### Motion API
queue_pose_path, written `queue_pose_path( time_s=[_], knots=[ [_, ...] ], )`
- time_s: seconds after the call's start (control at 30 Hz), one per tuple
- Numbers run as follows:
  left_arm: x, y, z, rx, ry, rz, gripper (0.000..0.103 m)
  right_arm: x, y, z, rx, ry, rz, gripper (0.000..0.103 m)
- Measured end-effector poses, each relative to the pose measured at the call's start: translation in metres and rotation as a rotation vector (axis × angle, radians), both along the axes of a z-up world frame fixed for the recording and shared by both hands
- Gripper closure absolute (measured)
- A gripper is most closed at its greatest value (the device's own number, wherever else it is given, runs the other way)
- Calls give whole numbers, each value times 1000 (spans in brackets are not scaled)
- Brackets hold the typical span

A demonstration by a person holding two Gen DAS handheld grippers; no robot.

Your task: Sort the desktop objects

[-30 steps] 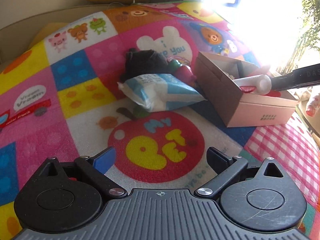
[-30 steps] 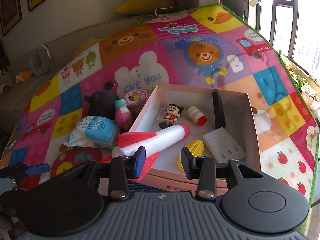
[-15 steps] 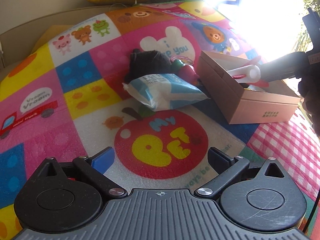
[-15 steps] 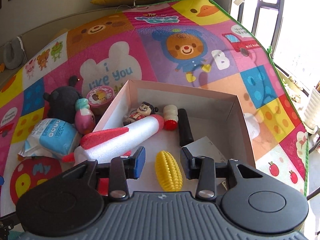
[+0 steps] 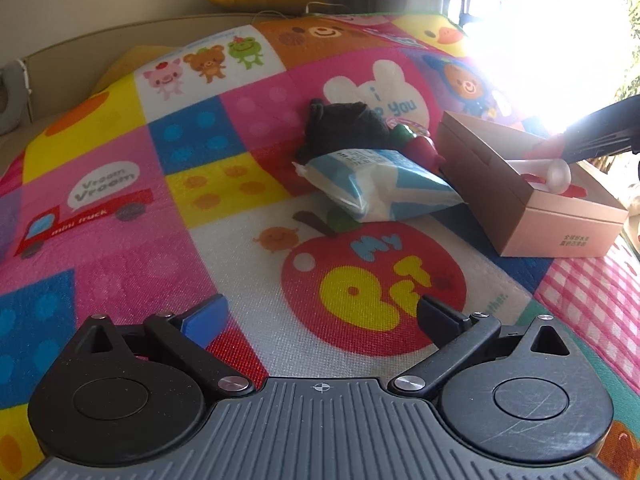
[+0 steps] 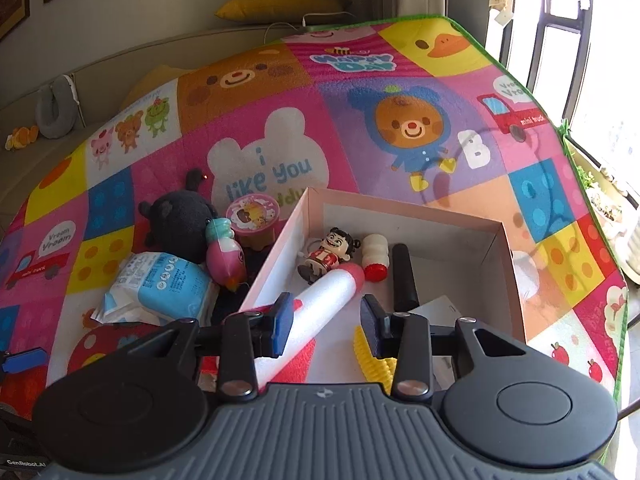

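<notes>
A pink cardboard box [image 6: 508,264] [image 5: 560,216] sits on the colourful play mat. Inside it lie a white-and-red foam rocket [image 6: 324,304] [image 5: 552,174], a small doll figure [image 6: 328,252], a small white bottle with a red cap [image 6: 376,256], a black stick [image 6: 404,276], a yellow toy corn [image 6: 374,364] and a white card. My right gripper [image 6: 326,320] is open above the box, with the rocket lying between its jaws, apparently loose. My left gripper [image 5: 320,312] is open and empty, low over the mat. Left of the box lie a tissue pack [image 6: 160,288] [image 5: 380,188], a black plush [image 6: 180,228] [image 5: 344,128], a pink bird toy [image 6: 226,258] and a round pink tin [image 6: 252,216].
A yellow cushion [image 6: 280,2] and a grey neck pillow [image 6: 54,106] lie beyond the mat's far edge. Windows with strong glare are on the right. The mat's green edge [image 6: 576,168] runs along the right side.
My right gripper opened wider and drew back over the box; the rocket now lies deeper inside it. My left gripper shifted slightly, still open.
</notes>
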State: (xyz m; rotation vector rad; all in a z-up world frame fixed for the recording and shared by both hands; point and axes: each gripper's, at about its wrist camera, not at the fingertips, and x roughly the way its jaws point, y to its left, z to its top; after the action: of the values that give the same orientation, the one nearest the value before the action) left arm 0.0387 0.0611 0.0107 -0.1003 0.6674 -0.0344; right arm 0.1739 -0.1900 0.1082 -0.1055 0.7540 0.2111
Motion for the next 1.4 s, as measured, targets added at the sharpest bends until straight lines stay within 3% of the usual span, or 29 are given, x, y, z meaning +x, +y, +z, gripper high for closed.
queue_pose_path(
  time_s=[0.17, 0.37, 0.47, 0.5, 0.6, 0.7, 0.87, 1.03, 1.13, 1.3, 1.4],
  knots=[
    [-2, 3, -1, -31, -13, -8, 0, 11, 7, -4, -100, -21, -22, 65],
    [-5, 4, -2, -50, -29, -20, 0, 50, -10, 6, 169, 134, -74, 63],
    [-14, -1, 1, -52, -80, -116, 0, 73, -7, -12, 168, 212, -125, 64],
    [-16, -4, 2, -52, -95, -154, 0, 78, -9, -17, 194, 241, -131, 69],
    [-17, -12, 2, -37, -98, -192, 0, 78, -16, -17, 267, 272, -130, 72],
    [-12, -13, 0, -44, -78, -178, 0, 66, -26, -4, 303, 226, -118, 76],
    [-11, -13, -1, -38, -65, -159, 0, 48, -44, 20, 327, 30, -145, 76],
    [-10, -12, -2, -33, -55, -139, 0, 50, -55, 7, 389, 8, -175, 64],
    [-8, -10, -3, -43, -36, -125, 0, 44, -59, 1, 371, -21, -186, 61],
    [-6, -9, -4, -45, -25, -110, 0, 16, -65, 8, 319, -53, -139, 62],
    [-4, -11, -4, -32, -14, -101, 0, -7, -56, 11, 314, -20, -65, 71]
  ],
)
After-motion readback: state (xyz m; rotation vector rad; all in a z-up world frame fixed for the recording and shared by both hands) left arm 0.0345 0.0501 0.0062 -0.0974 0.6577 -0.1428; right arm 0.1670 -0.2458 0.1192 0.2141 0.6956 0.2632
